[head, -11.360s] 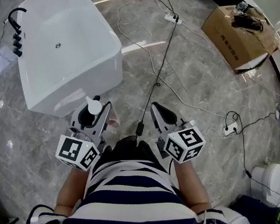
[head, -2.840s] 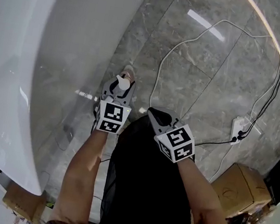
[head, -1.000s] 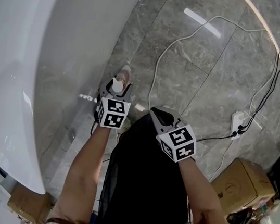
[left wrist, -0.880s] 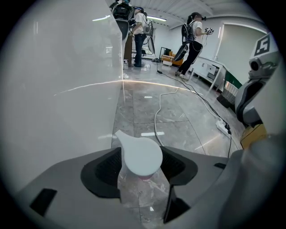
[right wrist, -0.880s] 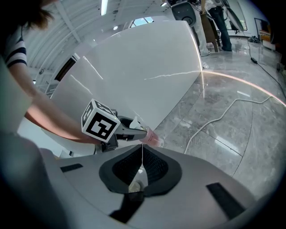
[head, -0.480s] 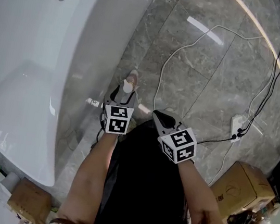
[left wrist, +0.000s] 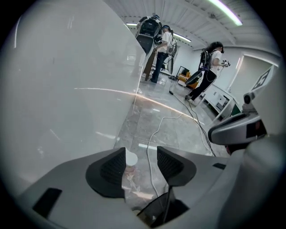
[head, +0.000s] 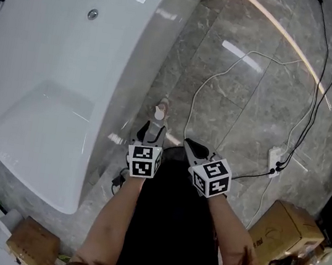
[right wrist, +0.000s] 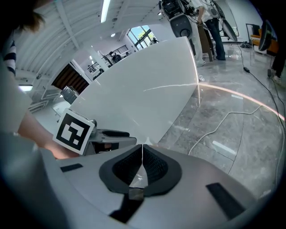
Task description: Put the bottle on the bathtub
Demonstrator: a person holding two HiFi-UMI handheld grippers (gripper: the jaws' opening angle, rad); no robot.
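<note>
Fingers [left wrist: 107, 172] of the left gripper [head: 152, 131], just narrowing yet empty, hover above the bottle [head: 160, 110] on the floor [head: 246, 98] by the bathtub [head: 149, 39], where a glancing jaw could topple it; right gripper [right wrist: 142, 150] clenched.

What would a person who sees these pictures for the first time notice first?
The large glossy white bathtub fills the left side of the head view. Close to its outer wall, a small pinkish bottle with a white cap sits on the grey marble floor. To the right of the bottle, a long white cable winds across that floor.
</note>
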